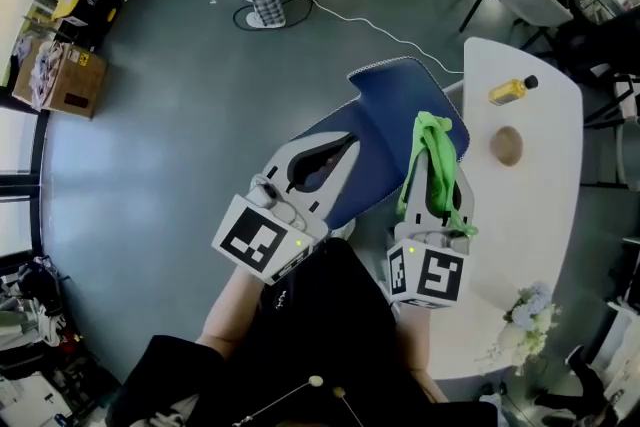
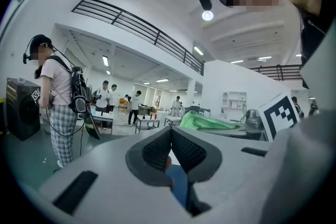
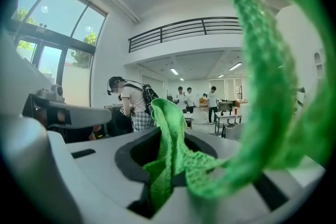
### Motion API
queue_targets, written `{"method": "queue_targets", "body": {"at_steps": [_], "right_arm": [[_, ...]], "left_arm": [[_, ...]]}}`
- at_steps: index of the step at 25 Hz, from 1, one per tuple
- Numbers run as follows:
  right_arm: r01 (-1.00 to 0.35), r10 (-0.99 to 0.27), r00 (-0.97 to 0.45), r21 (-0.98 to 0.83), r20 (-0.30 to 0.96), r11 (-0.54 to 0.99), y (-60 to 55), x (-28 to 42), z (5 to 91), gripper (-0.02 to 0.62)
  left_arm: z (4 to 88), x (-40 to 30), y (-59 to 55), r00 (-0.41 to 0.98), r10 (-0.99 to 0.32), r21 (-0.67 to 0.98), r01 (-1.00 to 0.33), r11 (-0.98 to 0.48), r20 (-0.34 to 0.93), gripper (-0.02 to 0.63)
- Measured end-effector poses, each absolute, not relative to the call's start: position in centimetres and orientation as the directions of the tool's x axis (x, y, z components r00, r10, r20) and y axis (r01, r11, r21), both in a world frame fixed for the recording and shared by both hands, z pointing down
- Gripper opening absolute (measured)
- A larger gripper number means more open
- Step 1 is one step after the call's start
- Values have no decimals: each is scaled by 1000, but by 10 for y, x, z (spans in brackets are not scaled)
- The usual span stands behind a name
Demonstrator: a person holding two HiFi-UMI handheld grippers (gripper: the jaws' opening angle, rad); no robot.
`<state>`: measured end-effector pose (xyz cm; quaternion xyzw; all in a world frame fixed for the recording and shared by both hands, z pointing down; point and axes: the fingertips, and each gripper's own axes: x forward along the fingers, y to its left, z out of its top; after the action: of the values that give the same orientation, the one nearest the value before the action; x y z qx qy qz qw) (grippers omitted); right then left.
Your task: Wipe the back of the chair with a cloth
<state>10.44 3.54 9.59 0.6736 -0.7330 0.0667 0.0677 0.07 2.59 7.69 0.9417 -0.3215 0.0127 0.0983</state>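
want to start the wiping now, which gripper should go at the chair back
Right. The right gripper is shut on the green cloth and sits over the blue chair. The left gripper is over the chair too, but its jaws are together on nothing.

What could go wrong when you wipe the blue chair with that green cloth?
The green cloth hangs loose from the right claw, so it might slip out or snag on the chair. The bottle sits on the table beside the chair, so a wide swipe could knock it off.
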Motion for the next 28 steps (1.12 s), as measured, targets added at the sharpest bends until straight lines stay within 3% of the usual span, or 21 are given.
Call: {"method": "queue_targets", "body": {"at_steps": [15,28], "right_arm": [[-941,-954,-300,-167,12,294,64,53,18,46],[-904,-924,-377,-189,-68,383,82,28,-11,46]], "left_arm": [[12,-19,52,765,-644,90,-640,-763,-12,2],[-18,-30,75,755,-650,76,-646,-760,-85,2]]}}
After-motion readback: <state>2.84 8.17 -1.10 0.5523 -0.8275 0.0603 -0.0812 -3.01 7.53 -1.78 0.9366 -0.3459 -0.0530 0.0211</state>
